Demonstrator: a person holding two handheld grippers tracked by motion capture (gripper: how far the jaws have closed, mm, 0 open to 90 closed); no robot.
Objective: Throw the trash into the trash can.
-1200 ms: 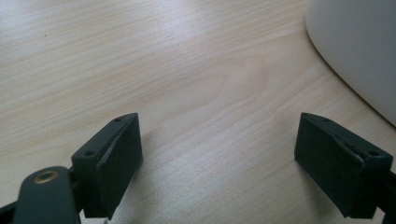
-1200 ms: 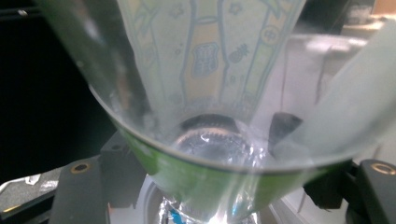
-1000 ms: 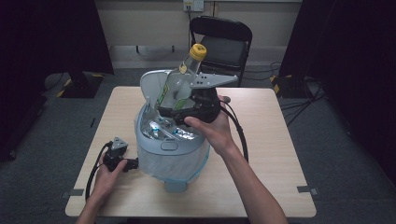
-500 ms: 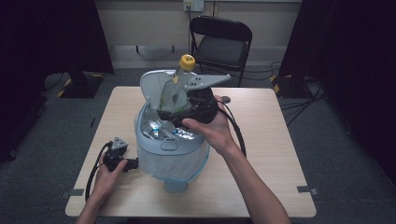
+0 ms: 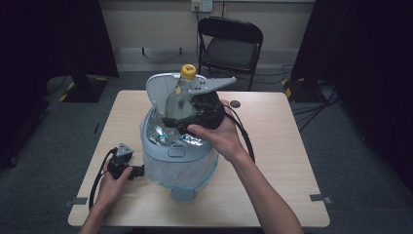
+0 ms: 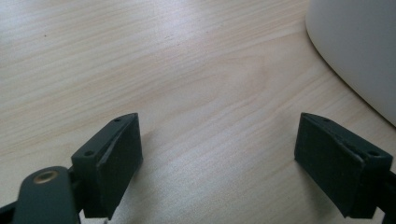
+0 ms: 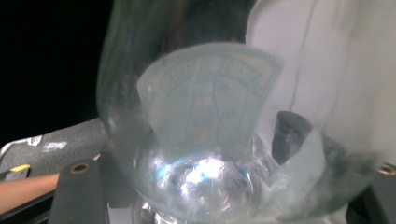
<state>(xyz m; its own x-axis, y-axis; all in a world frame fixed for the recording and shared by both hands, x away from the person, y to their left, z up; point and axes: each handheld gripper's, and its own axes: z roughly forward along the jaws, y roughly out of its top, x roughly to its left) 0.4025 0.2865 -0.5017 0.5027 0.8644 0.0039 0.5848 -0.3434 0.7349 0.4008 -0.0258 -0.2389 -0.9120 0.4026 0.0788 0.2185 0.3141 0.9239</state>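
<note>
A clear plastic bottle (image 5: pixel 176 100) with a yellow cap (image 5: pixel 188 72) stands nearly upright over the open mouth of a pale grey bin (image 5: pixel 178 163) in the middle of the table. My right gripper (image 5: pixel 173 120) is shut on the bottle's lower body. In the right gripper view the bottle (image 7: pixel 205 116) sits between the jaws of that gripper (image 7: pixel 224 200), label facing the camera. My left gripper (image 5: pixel 138 171) rests on the tabletop left of the bin. In its own view the left gripper (image 6: pixel 219 154) is open with bare wood between the jaws and the bin wall (image 6: pixel 359 51) at right.
The bin's lid (image 5: pixel 158 87) stands raised behind the bottle. Crumpled foil wrappers (image 5: pixel 192 140) lie inside the bin. A black folding chair (image 5: pixel 229 46) stands beyond the table's far edge. A small dark disc (image 5: pixel 235 104) lies on the table (image 5: pixel 287 146).
The right gripper has brought the bottle down and to the left toward the bin's mouth, turning it more upright. The left gripper has stayed still.
</note>
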